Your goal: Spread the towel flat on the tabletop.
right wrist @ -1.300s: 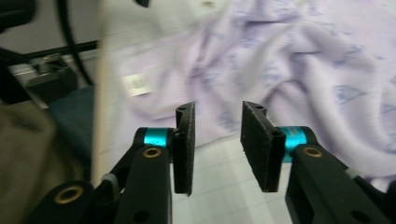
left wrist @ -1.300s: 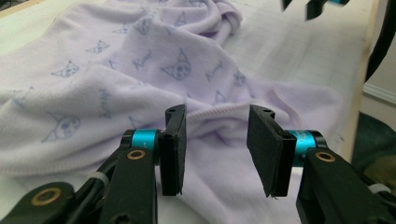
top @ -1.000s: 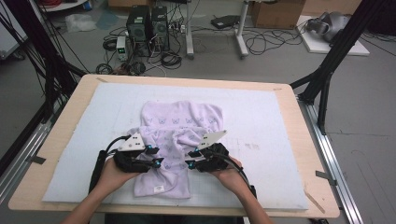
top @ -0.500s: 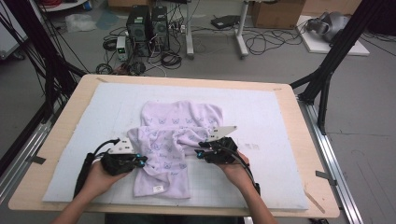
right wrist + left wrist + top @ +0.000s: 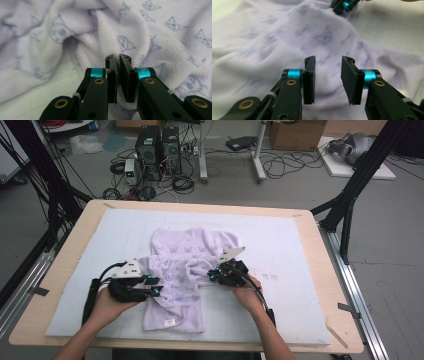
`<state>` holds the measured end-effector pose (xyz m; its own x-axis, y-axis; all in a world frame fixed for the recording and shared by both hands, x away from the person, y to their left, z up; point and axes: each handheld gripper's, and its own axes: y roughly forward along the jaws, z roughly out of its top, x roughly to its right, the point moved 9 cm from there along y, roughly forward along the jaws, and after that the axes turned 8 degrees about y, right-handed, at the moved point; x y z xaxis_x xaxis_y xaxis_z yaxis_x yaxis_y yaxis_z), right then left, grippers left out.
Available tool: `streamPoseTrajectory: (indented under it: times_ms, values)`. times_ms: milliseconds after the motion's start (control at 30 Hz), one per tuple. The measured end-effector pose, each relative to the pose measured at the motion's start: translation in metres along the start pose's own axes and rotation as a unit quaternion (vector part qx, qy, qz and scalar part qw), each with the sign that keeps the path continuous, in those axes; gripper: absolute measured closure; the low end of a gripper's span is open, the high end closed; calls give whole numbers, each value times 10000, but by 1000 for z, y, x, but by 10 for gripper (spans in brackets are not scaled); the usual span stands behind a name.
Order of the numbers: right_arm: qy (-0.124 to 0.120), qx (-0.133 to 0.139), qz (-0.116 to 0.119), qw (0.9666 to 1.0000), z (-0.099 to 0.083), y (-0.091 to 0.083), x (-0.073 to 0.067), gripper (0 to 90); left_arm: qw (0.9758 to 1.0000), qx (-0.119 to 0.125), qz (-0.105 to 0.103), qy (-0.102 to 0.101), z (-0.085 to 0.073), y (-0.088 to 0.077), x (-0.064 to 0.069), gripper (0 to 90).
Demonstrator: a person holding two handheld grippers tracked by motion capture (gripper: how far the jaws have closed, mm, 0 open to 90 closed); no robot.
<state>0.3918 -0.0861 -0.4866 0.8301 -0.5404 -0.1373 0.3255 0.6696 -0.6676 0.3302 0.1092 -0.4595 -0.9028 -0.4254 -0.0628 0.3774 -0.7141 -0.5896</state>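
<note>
A lilac cloth with small printed faces lies crumpled on the mat. My left gripper sits at the cloth's left edge. In the left gripper view its jaws stand open over the fabric, having just been opening, with nothing between the pads. My right gripper is at the cloth's right side. Its jaws have just been closing and are shut on a raised fold of the cloth. The right gripper also shows far off in the left gripper view.
A pale blue mat covers most of the wooden table. A white label marks the cloth's near hem. Beyond the table, computer cases and cables lie on the floor; black frame legs stand at the right.
The hands moved apart, the left gripper to the cloth's left edge and the right one slightly farther away. The right jaws closed on a fold; the left jaws opened.
</note>
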Motion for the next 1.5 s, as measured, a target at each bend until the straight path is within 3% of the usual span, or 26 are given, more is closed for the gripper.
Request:
streamPoseTrajectory:
  times_ms: [200, 300, 433, 567, 667, 833, 967, 1100, 1200, 1333, 1500]
  values:
    - [-19, 273, 113, 9996, 6, -33, -5, 858, 9988, -455, -184, 13, -12, 30, 10, 537]
    - [-114, 337, 109, 9993, 9, -54, -8, 858, 9978, -604, -236, 132, -20, 32, 15, 656]
    - [-244, 473, 56, 9986, 13, -79, -11, 859, 9973, -653, -228, 265, -21, 28, 18, 833]
    - [-290, 505, -21, 9983, 16, -97, -11, 859, 9981, -526, -197, 250, -18, 15, 18, 857]
    - [-268, 563, -100, 9980, 20, -104, -7, 858, 9991, -384, -19, 180, -16, 0, 10, 859]
    - [-219, 481, -178, 9984, 29, -88, 3, 857, 9984, -363, 442, -27, -24, -28, -21, 860]
    - [64, 454, -158, 9988, 39, -62, 18, 857, 9961, -436, 726, -258, -41, -45, -44, 860]
    - [185, 218, -223, 9993, 43, -26, 33, 853, 9936, -583, 869, -421, -60, -55, -58, 858]
    - [343, 72, -197, 9992, 41, -9, 38, 831, 9937, -557, 853, -473, -64, -60, -61, 831]
    - [304, 120, -158, 9993, 42, -13, 32, 697, 9935, -434, 956, -431, -55, -71, -62, 685]
    - [-41, 468, -134, 9988, 42, -39, 8, 679, 9934, -137, 1057, -430, -38, -86, -62, 623]
